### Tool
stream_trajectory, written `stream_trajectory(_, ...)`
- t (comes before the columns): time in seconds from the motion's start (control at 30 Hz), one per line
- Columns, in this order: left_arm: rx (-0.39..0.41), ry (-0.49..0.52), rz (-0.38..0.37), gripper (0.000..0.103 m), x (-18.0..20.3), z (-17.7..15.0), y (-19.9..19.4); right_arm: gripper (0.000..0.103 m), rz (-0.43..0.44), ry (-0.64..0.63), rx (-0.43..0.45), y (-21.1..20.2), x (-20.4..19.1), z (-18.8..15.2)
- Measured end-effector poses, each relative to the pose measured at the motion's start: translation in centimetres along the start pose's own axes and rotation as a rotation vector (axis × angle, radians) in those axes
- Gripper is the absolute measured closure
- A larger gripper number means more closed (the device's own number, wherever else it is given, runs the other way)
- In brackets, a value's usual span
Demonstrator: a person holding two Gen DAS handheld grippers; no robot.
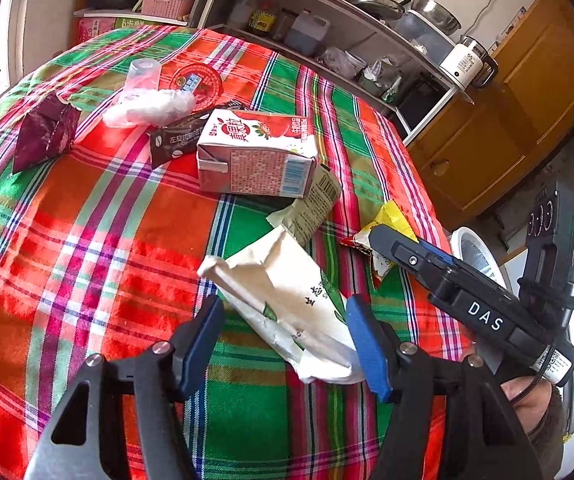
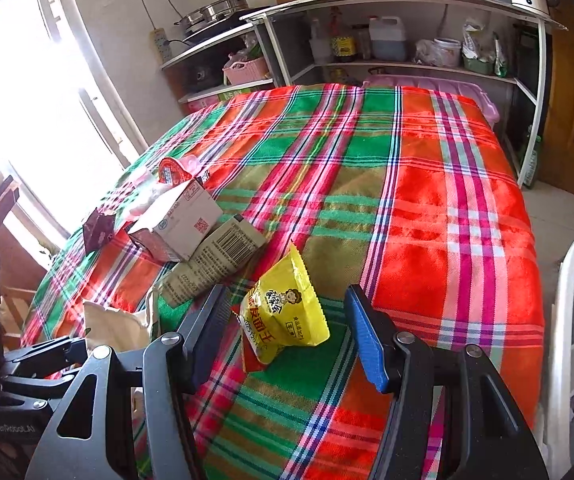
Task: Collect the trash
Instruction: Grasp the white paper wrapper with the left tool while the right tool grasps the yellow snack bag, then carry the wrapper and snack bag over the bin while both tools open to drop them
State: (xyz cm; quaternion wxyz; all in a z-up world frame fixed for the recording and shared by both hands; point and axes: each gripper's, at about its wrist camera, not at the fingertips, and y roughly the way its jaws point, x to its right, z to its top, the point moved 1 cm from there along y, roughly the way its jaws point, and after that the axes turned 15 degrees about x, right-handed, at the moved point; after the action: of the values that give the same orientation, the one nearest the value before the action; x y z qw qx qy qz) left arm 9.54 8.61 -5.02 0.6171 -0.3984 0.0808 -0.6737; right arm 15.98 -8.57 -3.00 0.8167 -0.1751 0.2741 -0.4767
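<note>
Trash lies on a plaid tablecloth (image 1: 87, 240). My left gripper (image 1: 285, 332) is open, its blue pads on either side of a crumpled white wrapper (image 1: 283, 304). My right gripper (image 2: 283, 328) is open around a yellow snack packet (image 2: 287, 312), which also shows in the left wrist view (image 1: 391, 220). Beyond lie a red milk carton (image 1: 255, 156), a green-grey wrapper (image 1: 311, 208), a dark coffee sachet (image 1: 175, 140), a purple packet (image 1: 43, 136), a clear plastic cup (image 1: 143, 72) and a white plastic bag (image 1: 151, 106).
A white bin rim (image 2: 571, 280) stands off the table's right edge, also in the left wrist view (image 1: 475, 248). Metal shelves (image 2: 387, 0) with bottles and pots stand behind the table. A wooden cabinet (image 1: 519, 112) is at the right.
</note>
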Motion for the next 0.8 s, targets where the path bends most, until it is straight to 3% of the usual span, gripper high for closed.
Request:
stream_trajectory(0.07, -0.01, -0.017, -0.013, 0.049, -0.4, 0.2, -0.1, 0.047, -0.002, 0.007, -0.002, 0.1, 0.0, -0.2)
stream_trajectory(0.2, -0.007, -0.032, -0.021, 0.055, -0.7, 0.2, -0.1, 0.067, 0.01, 0.016, -0.002, -0.1, 0.0, -0.3)
stream_trajectory(0.4, 0.004, -0.003, -0.036, 0.074, 0.1, 0.1, -0.5, 0.078, 0.019, -0.007, 0.013, -0.7, -0.5, -0.6)
stream_trajectory(0.57, -0.007, 0.0, -0.04, 0.086, 0.2, 0.1, -0.2, 0.08, 0.015, 0.003, 0.038, -1.7, -0.6, -0.7)
stream_trajectory(0.8, 0.01, 0.037, -0.042, 0.088, 0.7, 0.0, -0.8, 0.08, 0.013, 0.016, 0.09, -3.8, -0.5, -0.5)
